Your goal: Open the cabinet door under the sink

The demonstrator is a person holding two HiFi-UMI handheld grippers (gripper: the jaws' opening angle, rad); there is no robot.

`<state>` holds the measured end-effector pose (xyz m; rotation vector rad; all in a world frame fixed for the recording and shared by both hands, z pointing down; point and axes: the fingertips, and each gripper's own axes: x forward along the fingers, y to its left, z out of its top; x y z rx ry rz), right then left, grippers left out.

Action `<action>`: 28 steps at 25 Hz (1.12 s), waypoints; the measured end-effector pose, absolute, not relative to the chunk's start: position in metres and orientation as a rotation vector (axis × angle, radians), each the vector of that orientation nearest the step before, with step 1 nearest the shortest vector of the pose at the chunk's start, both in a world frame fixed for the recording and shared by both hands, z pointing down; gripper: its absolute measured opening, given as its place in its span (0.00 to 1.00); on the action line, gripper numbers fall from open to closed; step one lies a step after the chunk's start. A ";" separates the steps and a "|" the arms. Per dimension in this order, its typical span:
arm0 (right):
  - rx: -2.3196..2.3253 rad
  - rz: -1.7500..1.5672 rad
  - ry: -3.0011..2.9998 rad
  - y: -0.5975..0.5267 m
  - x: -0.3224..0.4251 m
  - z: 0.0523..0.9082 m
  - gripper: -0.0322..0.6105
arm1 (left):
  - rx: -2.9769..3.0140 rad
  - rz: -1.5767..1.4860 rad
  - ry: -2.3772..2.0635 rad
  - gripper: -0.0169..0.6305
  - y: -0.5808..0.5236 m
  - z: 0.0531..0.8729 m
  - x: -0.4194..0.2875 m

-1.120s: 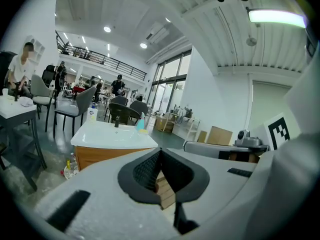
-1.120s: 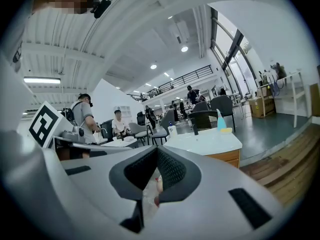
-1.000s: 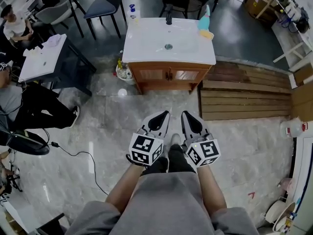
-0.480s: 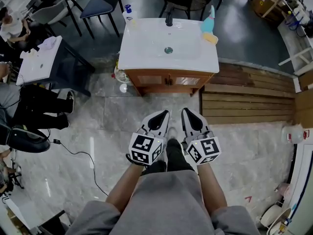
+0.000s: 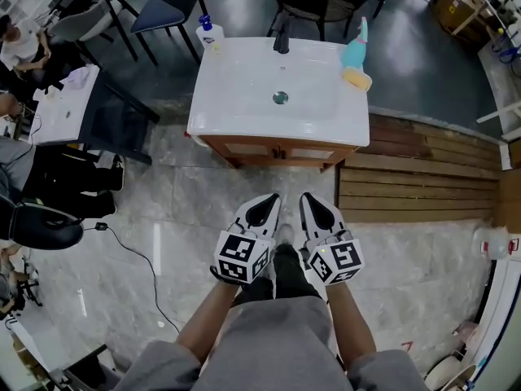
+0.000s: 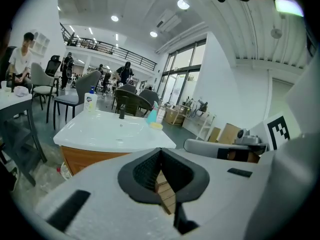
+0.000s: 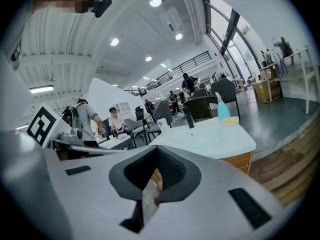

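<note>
A person is facing the white sink (image 5: 220,108), with the 2 wooden cabinet doors (image 5: 252,148) beneath it sitting shut on the far side. Nearer, the left gripper (image 5: 270,202) and right gripper (image 5: 309,202) are hanging side by side, jaws pressed together and empty. Opening 1 door is likely calling for a low reach and spread jaws at the middle seam.

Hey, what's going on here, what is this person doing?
A person stands facing a white sink on a wooden cabinet, a gripper in each hand. The left gripper and right gripper sit side by side, both shut and empty, short of the cabinet. Its doors are closed.
</note>
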<state>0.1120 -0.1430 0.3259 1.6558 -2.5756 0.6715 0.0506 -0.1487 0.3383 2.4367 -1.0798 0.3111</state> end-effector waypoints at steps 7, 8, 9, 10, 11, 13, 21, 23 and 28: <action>1.606 0.751 -2.565 -0.174 0.128 0.366 0.06 | 2.383 0.372 -1.114 0.04 -0.185 0.380 0.060; 1.604 0.762 -2.561 -0.178 0.130 0.372 0.06 | 2.374 0.377 -1.116 0.04 -0.189 0.386 0.061; 1.602 0.772 -2.558 -0.182 0.131 0.378 0.06 | 2.367 0.381 -1.117 0.04 -0.193 0.392 0.062; 1.601 0.780 -2.553 -0.186 0.132 0.384 0.06 | 2.362 0.387 -1.115 0.04 -0.196 0.399 0.063; 1.604 0.786 -2.547 -0.191 0.133 0.391 0.06 | 2.359 0.395 -1.112 0.04 -0.200 0.405 0.064; 1.628 0.803 -2.530 -0.200 0.136 0.402 0.06 | 2.358 0.417 -1.102 0.04 -0.208 0.420 0.066; 1.711 0.902 -2.481 -0.221 0.142 0.447 0.06 | 2.342 0.451 -1.101 0.04 -0.240 0.468 0.060; 1.714 0.923 -2.468 -0.222 0.140 0.457 0.06 | 2.337 0.457 -1.089 0.04 -0.244 0.476 0.059; 1.718 0.943 -2.451 -0.235 0.134 0.484 0.06 | 2.325 0.461 -1.105 0.04 -0.257 0.501 0.056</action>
